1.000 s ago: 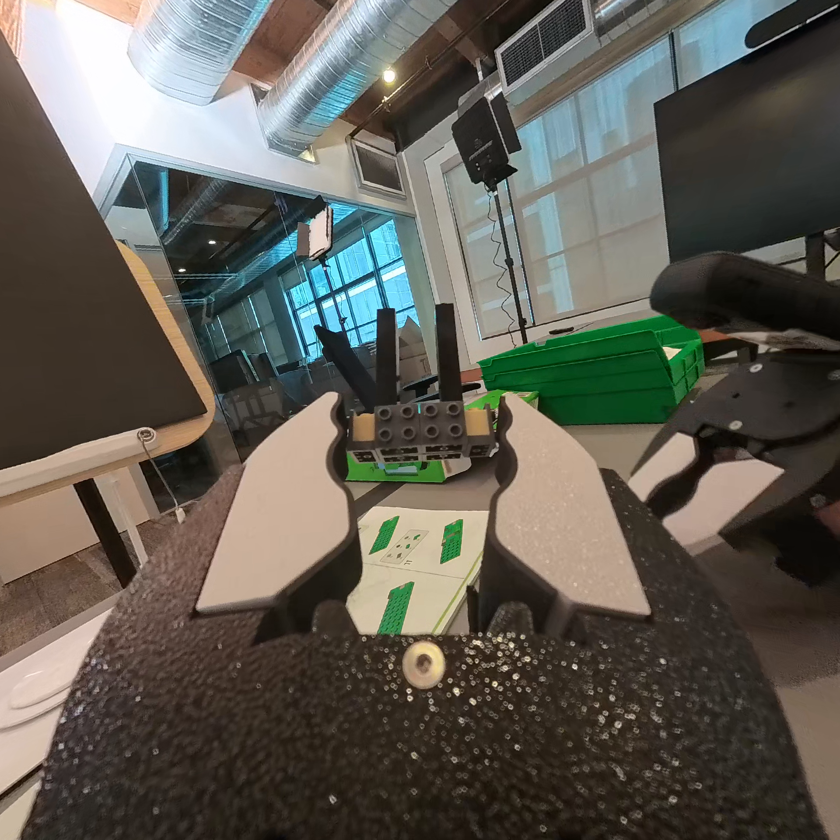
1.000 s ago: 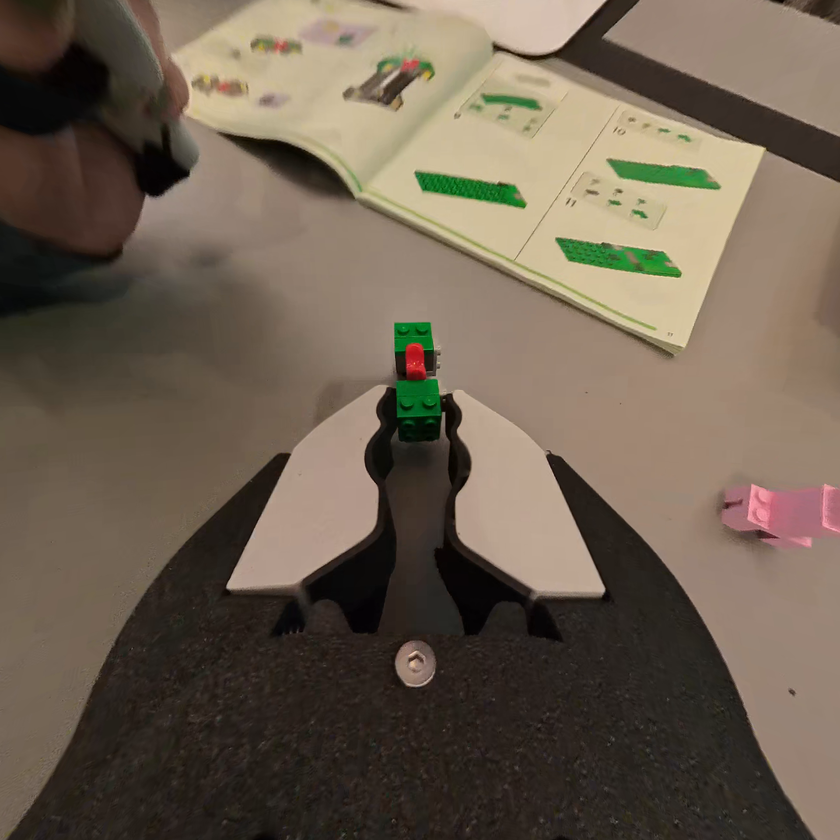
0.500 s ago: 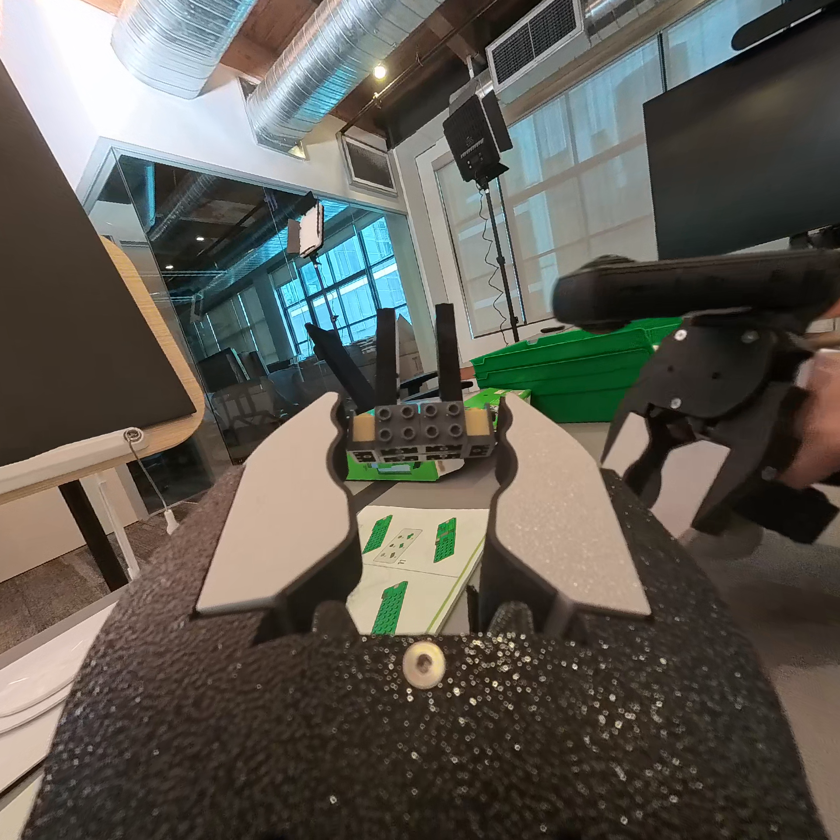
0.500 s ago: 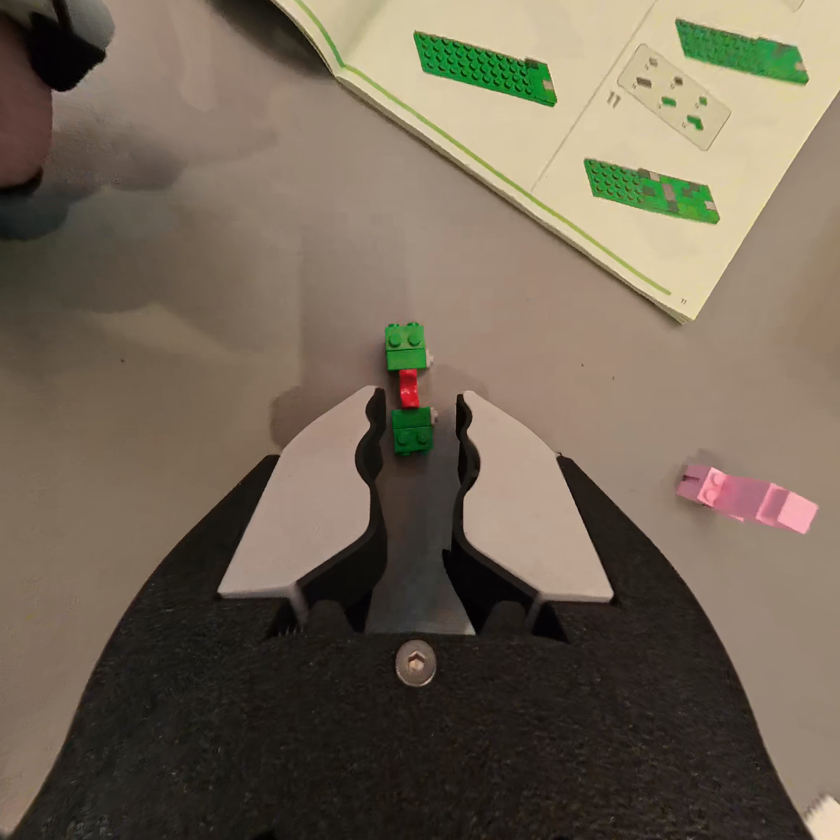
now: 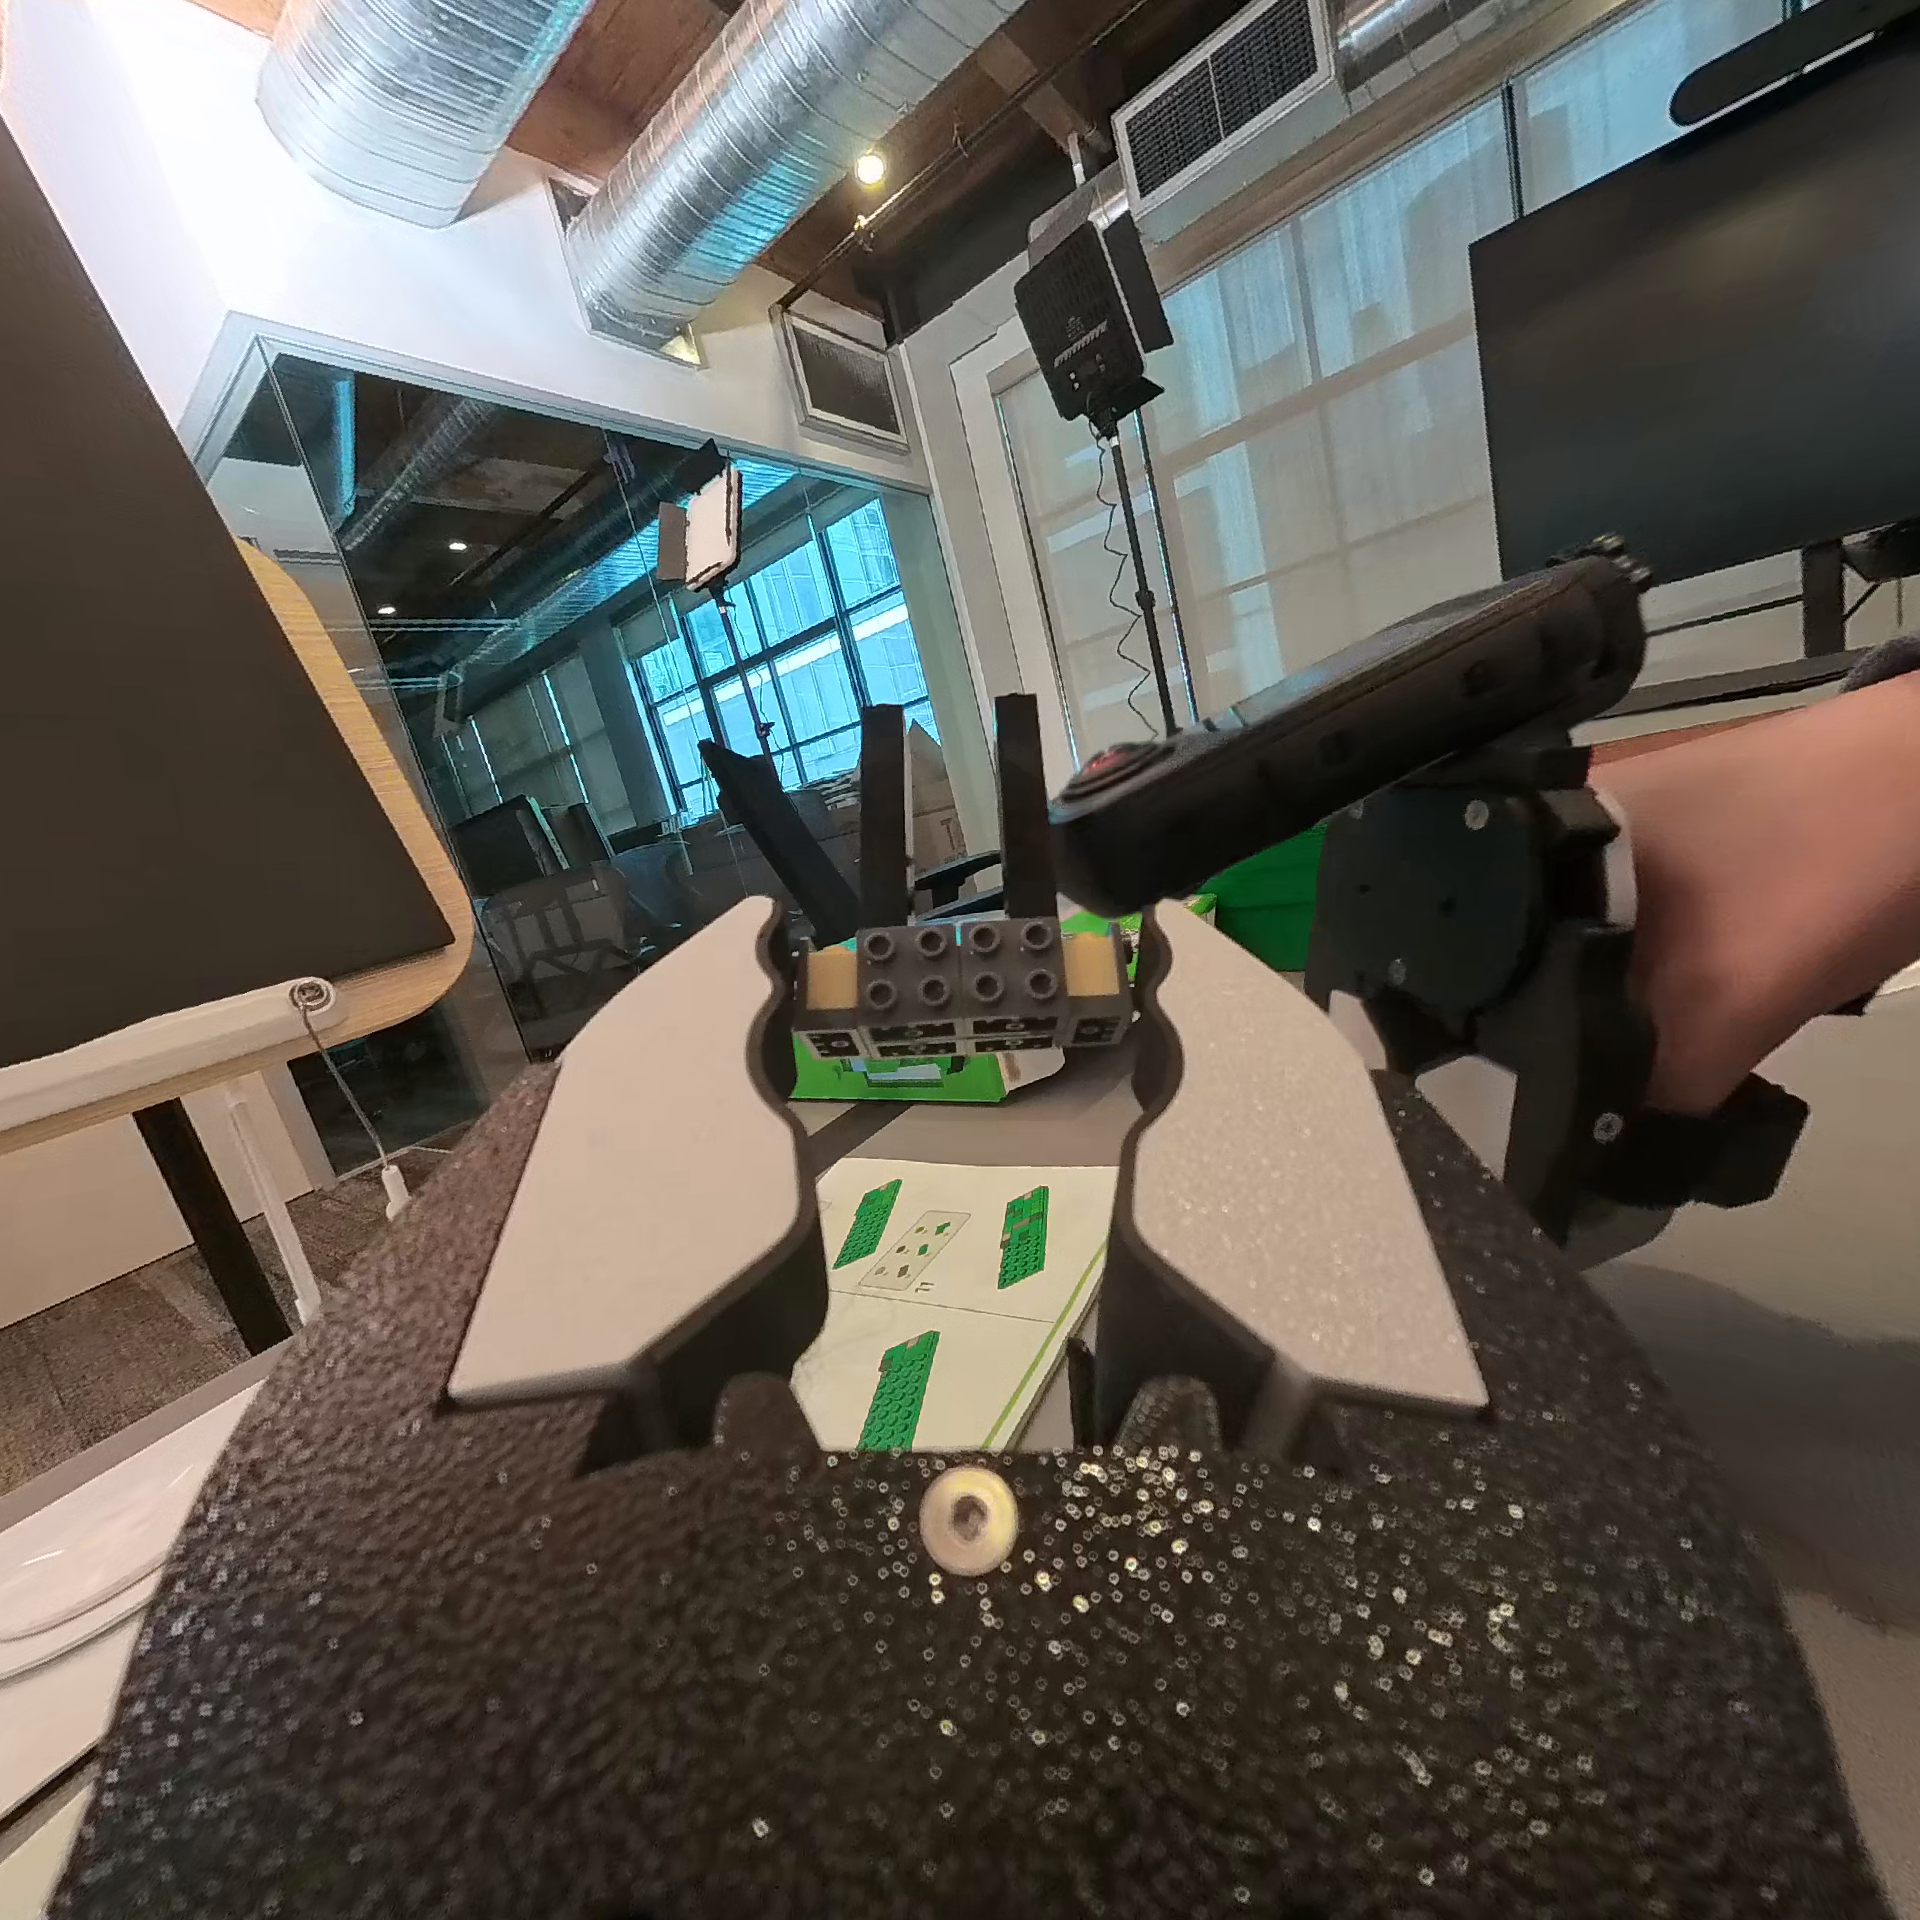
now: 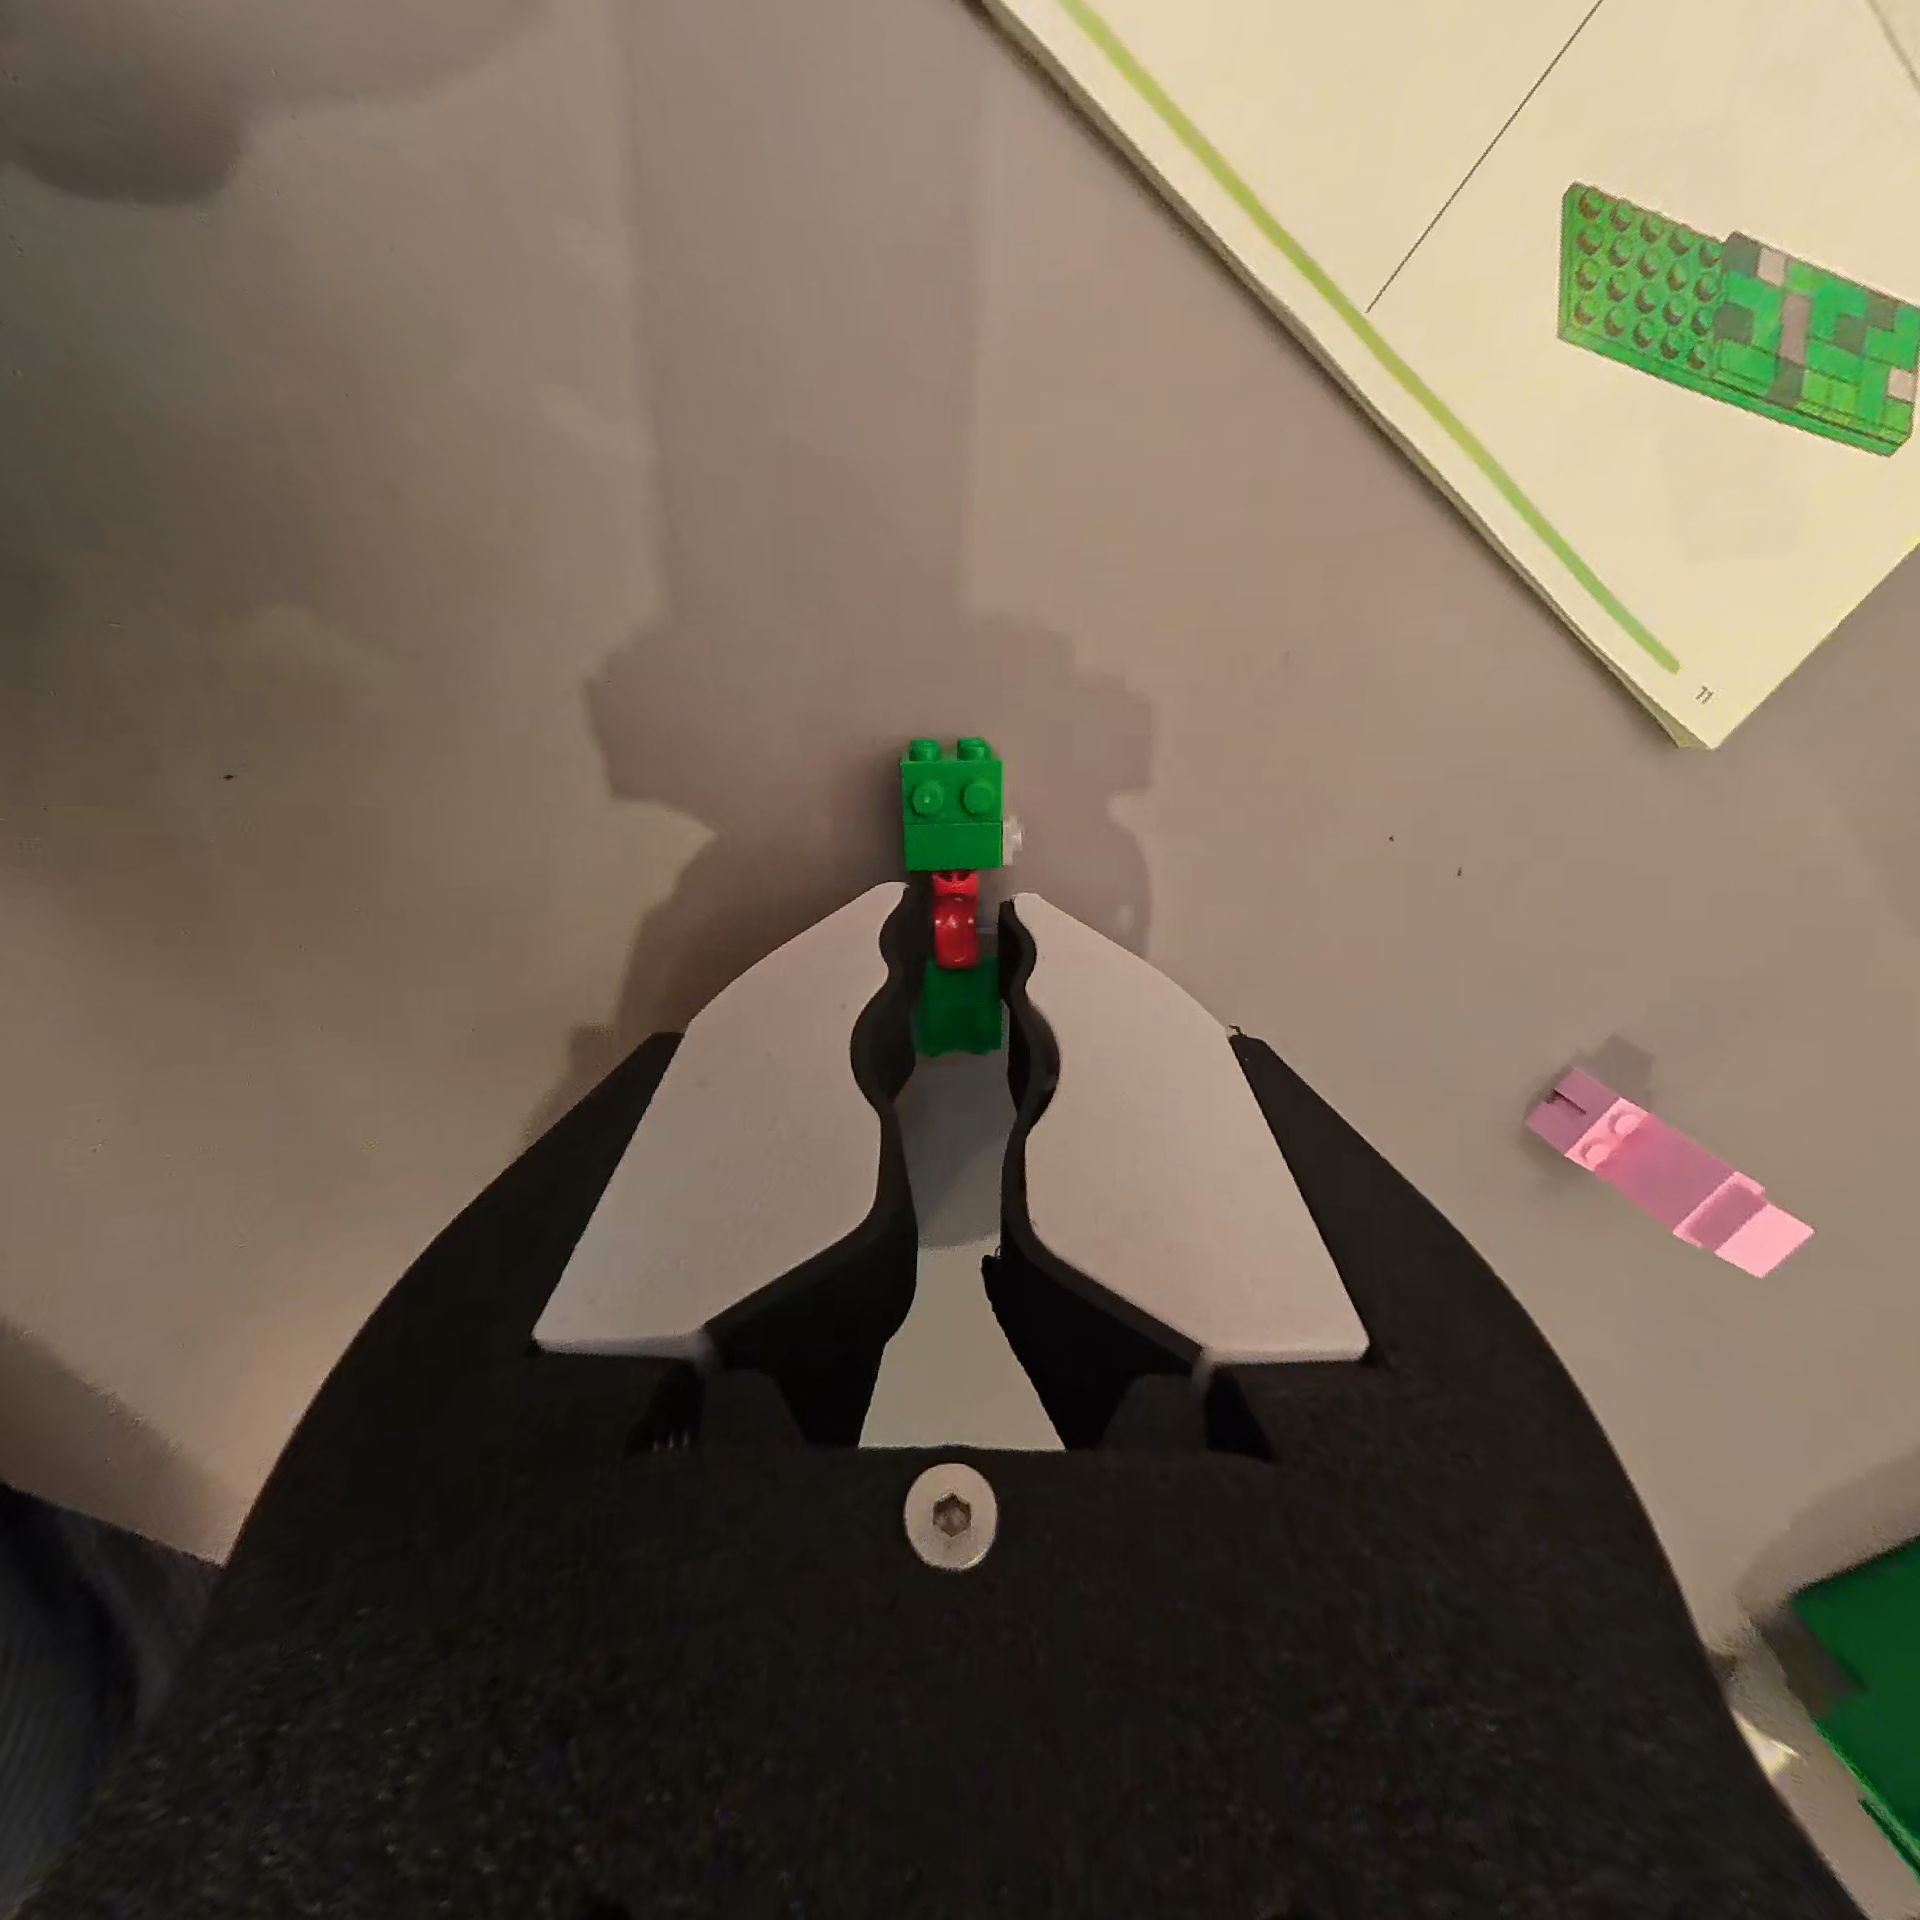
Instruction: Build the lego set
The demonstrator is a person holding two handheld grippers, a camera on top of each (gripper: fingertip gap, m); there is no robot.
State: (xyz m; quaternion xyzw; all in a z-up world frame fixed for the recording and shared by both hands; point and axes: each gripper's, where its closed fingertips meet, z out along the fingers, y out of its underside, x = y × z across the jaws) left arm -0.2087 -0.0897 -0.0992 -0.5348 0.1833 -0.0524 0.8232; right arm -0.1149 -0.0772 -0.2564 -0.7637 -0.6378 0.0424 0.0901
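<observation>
Left claw (image 5: 961,971): clenched on dark grey studded assembly (image 5: 961,982), long axis crosswise, studs facing camera.
Right claw (image 6: 951,940): grasping green-and-red piece (image 6: 954,862), long axis pointing away along desk (image 6: 416,520).

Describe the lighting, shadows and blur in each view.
Left wrist view: bright daylight from the windows, wide-angle bending at the edges, sparkle on the black gripper body. Right wrist view: dim and warm, the green and red lego piece sharp, gripper shadows on the grey table, the green plate smeared.
</observation>
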